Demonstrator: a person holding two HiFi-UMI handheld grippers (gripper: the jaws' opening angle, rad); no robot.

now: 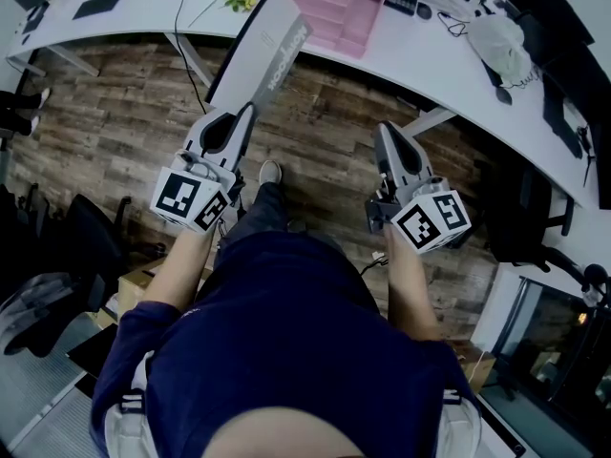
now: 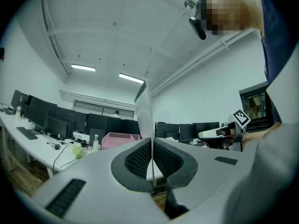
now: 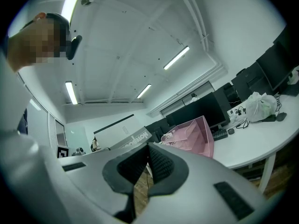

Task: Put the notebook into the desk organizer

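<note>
Left gripper (image 1: 246, 114) was clamped on the notebook (image 1: 274, 41), jaws pinched almost flat on its lower edge. In the left gripper view the book showed edge-on, rising straight out of the pads. Right gripper (image 1: 386, 134) had its jaws closed together with nothing between them, hanging over the floor.

Key relation: the notebook was in the air, not resting on the desk (image 1: 449, 65). Its long axis ran from my left jaws up and forward, with the far end tipped right over the desk's near edge. The pink organizer (image 1: 336, 10) sat on the desk just beyond and right of that far end. Close, but I couldn't tell if they touched. Left was the working arm; right was well clear of the book.

Organizer: stepped tiers, open side towards me. The slots I could see looked empty.

My read: book wasn't in yet. The next move needed it lined edge-on with a slot, then fed in. Risks: the far corner catching the pink wall or shoving the organizer back, and the book pivoting in a one-edge grip.
</note>
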